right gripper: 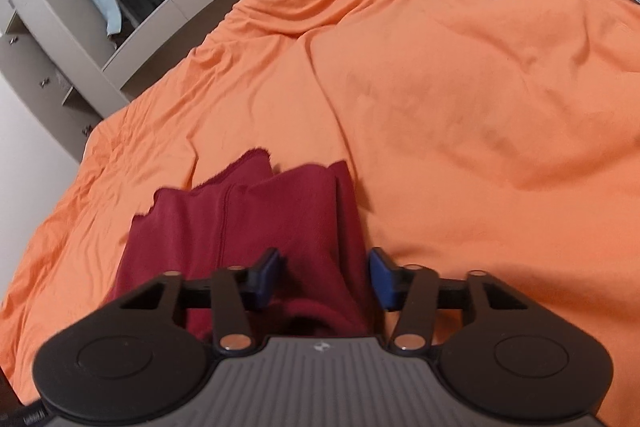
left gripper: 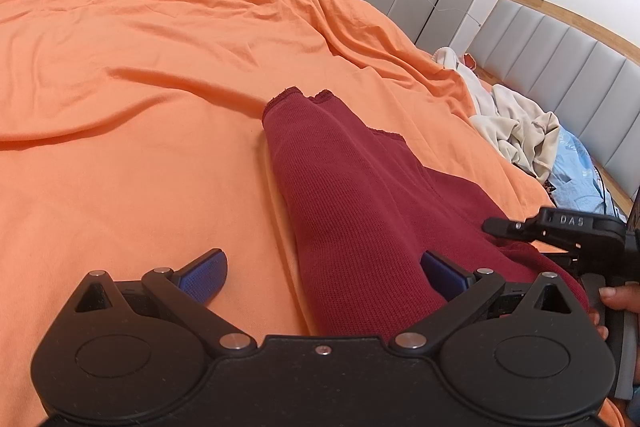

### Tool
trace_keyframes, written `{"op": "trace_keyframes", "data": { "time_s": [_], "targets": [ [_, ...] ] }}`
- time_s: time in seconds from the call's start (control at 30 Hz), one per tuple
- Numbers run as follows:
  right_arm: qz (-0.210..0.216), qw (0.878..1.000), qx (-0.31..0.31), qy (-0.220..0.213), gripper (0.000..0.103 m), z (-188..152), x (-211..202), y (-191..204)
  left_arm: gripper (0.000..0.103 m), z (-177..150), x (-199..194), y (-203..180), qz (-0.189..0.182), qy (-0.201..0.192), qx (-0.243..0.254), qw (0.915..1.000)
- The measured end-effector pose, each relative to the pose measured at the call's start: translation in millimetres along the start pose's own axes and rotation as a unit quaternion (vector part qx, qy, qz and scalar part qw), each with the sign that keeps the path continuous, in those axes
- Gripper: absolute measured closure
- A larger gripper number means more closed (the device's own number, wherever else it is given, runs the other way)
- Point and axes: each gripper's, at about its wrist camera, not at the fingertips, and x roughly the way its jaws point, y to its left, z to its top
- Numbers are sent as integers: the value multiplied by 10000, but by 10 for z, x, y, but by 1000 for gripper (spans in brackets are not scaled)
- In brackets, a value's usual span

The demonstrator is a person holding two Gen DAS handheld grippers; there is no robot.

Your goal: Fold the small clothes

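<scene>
While both grippers sit open over the maroon garment (left gripper: pixel 352 195) lying mid-bed at 6 o'clock on the orange sheet (left gripper: pixel 140 75), left gripper (left gripper: pixel 322 273) and right gripper (right gripper: pixel 325 277) straddle its near edge; mid-fold, next probably pinch and carry toward 12.

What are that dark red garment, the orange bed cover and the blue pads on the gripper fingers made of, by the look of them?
The dark red garment looks like a fine knit, likely cotton or a blend: tiny ribbed loops, matte, scalloped hem. The orange bed cover seems thin woven cotton, matte with soft creases. The blue pads look like rubber or soft plastic with a fine grid texture; the exact material is unclear.
</scene>
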Motion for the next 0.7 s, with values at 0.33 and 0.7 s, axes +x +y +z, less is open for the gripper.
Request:
{"op": "trace_keyframes", "data": {
  "time_s": [0.33, 0.7],
  "targets": [
    [-411, 9943, -952, -230, 60, -166, -39, 263, 0, 2, -1, 0, -6, -4, -8, 10000],
    [-479, 9916, -1169, -290, 68, -177, -67, 318, 0, 116, 55, -14, -76, 287, -80, 9995]
  ]
}}
